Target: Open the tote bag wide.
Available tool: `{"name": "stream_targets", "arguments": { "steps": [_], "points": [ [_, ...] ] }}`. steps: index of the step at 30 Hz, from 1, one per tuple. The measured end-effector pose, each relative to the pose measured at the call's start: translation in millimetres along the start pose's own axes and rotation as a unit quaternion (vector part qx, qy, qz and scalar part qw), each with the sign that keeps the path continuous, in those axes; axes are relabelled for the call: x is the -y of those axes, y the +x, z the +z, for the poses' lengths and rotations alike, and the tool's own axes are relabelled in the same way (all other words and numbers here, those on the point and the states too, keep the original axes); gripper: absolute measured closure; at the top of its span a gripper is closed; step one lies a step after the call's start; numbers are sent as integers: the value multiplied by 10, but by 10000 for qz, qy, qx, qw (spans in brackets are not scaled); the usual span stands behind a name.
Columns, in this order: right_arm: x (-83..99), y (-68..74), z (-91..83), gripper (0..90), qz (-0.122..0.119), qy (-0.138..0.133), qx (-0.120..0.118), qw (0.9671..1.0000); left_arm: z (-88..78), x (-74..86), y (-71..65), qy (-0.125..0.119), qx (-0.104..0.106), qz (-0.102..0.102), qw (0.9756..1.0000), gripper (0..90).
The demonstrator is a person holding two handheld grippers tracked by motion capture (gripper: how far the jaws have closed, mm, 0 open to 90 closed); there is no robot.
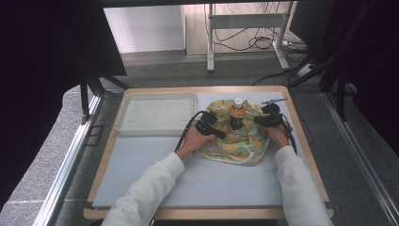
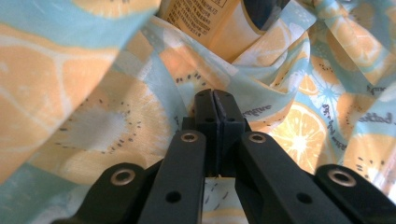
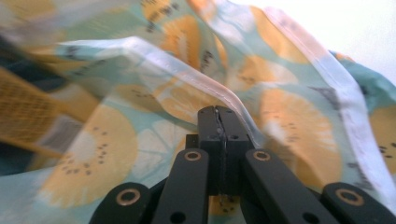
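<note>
While the bottle [image 1: 237, 114] stands upright at the middle of the fruit-print cloth [image 1: 235, 146], both grippers are seen closed at the cloth's edges. The cloth lies on the right half of the table [image 1: 141, 188], just beside the white tray [image 1: 155, 113]. The left gripper [image 1: 220, 134] is placed at the bottle's left, the right gripper [image 1: 256, 120] at its right, so the bottle stands between them with its long axis vertical. In the left gripper view the jaws of the left gripper [image 2: 215, 95] are shut together with cloth [image 2: 116, 116] bunched around the tips; whether fabric is actually pinched cannot be told, though it seems likely. In the right gripper view the jaws of the right gripper [image 3: 217, 112] are shut at the hemmed edge of the cloth [image 3: 299, 116], apparently gripping it. The bottle's orange label [image 2: 205, 18] is seen straight ahead of the left gripper, close by. Both hands appear about equally near. The coming move is judged to be a drawing of both edges inward and up around the bottle.
</note>
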State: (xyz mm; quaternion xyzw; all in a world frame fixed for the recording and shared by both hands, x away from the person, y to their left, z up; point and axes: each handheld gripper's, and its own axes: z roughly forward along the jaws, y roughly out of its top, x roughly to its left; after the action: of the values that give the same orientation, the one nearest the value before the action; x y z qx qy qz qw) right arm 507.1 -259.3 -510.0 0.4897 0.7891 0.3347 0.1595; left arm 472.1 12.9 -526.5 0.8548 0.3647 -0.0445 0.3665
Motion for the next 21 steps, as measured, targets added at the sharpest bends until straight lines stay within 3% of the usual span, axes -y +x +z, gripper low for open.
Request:
{"name": "stream_targets", "arguments": {
  "steps": [4,9,16,19,21],
  "points": [
    [-29,93,-159,894,-156,-164,-190,9996,-15,7,6,-42,13,-12,10000,896],
    [4,312,-439,895,-314,-412,-528,9973,-4,15,17,-34,10,-18,10000,896],
    [229,654,-567,895,-728,-23,-879,9935,-1,13,3,-30,-31,-41,10000,897],
    [295,673,-496,894,-890,243,-691,9933,-2,13,-1,-29,-42,-44,10000,897],
    [339,592,-413,895,-847,439,-505,9942,-2,15,-5,-34,-55,-41,10000,897]
  ]
}}
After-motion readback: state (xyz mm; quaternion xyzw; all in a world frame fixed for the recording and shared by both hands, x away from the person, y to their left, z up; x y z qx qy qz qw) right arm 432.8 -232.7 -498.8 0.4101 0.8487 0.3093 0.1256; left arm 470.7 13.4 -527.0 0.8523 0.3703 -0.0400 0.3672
